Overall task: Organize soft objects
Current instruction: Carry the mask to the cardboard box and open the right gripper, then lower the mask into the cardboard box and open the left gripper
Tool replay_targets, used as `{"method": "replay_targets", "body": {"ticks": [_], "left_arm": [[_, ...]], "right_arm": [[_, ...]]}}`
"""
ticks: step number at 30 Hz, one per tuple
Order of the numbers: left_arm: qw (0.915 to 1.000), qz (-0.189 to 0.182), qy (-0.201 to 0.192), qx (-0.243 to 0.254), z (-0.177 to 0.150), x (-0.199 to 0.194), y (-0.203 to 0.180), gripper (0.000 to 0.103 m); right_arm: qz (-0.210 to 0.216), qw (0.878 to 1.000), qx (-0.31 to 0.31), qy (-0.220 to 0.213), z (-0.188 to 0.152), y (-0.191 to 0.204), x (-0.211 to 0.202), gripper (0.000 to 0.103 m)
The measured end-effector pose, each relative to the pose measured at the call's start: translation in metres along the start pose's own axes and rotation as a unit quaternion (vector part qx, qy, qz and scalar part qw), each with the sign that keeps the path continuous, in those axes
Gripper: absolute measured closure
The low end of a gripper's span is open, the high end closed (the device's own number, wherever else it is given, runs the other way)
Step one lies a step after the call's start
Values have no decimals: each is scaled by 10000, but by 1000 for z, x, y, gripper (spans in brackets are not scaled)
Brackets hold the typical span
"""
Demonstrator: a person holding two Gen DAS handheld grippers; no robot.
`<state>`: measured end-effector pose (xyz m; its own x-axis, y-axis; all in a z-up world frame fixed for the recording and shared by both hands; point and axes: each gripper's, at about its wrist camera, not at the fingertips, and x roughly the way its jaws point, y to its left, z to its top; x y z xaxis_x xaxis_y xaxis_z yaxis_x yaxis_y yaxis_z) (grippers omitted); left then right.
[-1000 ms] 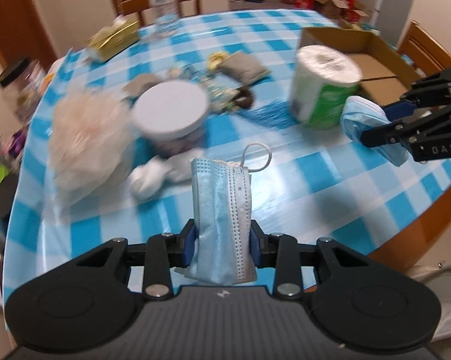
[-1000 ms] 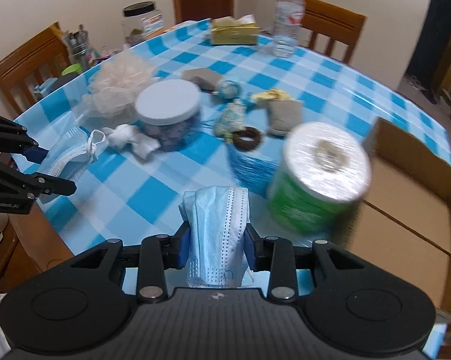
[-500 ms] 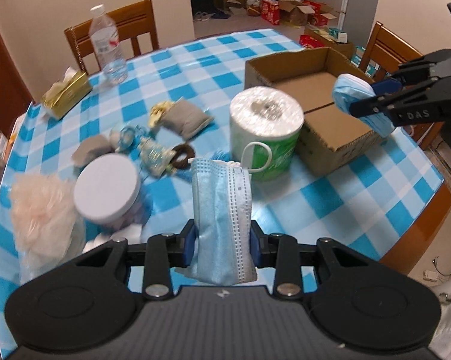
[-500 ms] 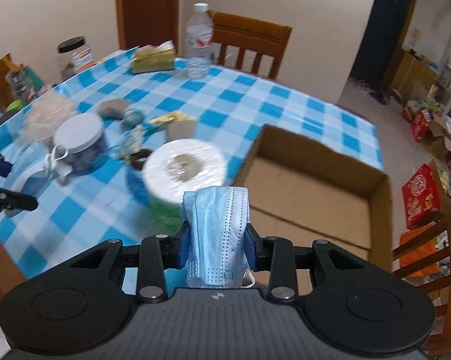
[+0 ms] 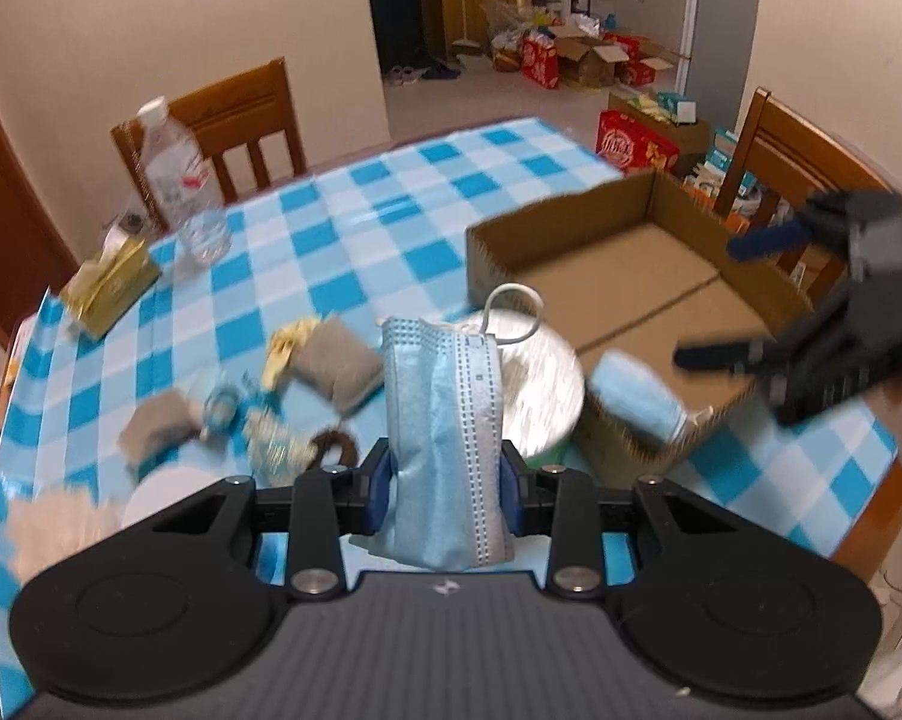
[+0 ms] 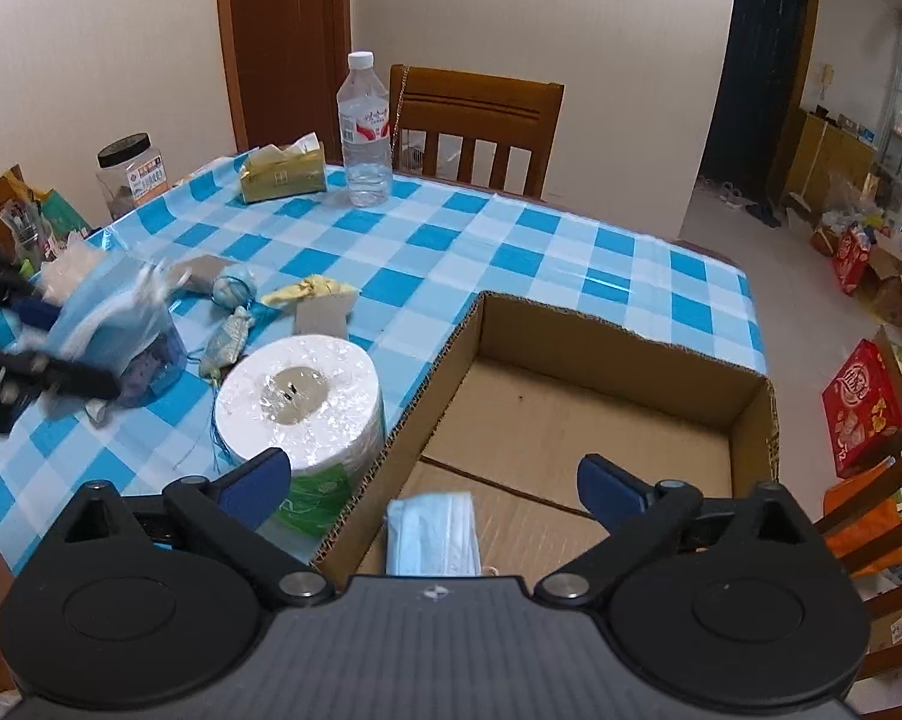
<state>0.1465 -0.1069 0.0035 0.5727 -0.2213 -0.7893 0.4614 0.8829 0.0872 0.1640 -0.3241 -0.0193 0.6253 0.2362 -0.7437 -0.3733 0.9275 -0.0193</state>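
Observation:
My left gripper (image 5: 445,474) is shut on a folded blue face mask (image 5: 445,420), held upright above the checked table; it also shows in the right wrist view as the left gripper (image 6: 67,348) with its mask (image 6: 109,312). My right gripper (image 6: 433,471) hangs over the near corner of the cardboard box (image 6: 601,420). Its jaws are opening wide with nothing between them. A second blue mask (image 6: 433,534) lies on the box floor just below. In the left wrist view the right gripper (image 5: 706,303) stands over the box (image 5: 559,210), near that mask (image 5: 637,399).
A wrapped toilet roll (image 6: 301,396) stands against the box's left wall. Small pouches (image 5: 337,363), a white-lidded jar (image 5: 157,492), a water bottle (image 6: 364,132) and a gold tissue pack (image 6: 280,177) crowd the table's left. Wooden chairs stand around it.
The right gripper swung over the box, opened and let its mask fall inside. The left gripper carried its mask rightward toward the box.

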Motion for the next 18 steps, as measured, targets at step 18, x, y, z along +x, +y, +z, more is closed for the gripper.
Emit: {"method": "replay_targets", "body": {"ticks": [18], "left_arm": [[9962, -791, -79, 353, 116, 108, -78, 65]], "right_arm": [[-405, 9989, 199, 148, -37, -19, -13, 0]]}}
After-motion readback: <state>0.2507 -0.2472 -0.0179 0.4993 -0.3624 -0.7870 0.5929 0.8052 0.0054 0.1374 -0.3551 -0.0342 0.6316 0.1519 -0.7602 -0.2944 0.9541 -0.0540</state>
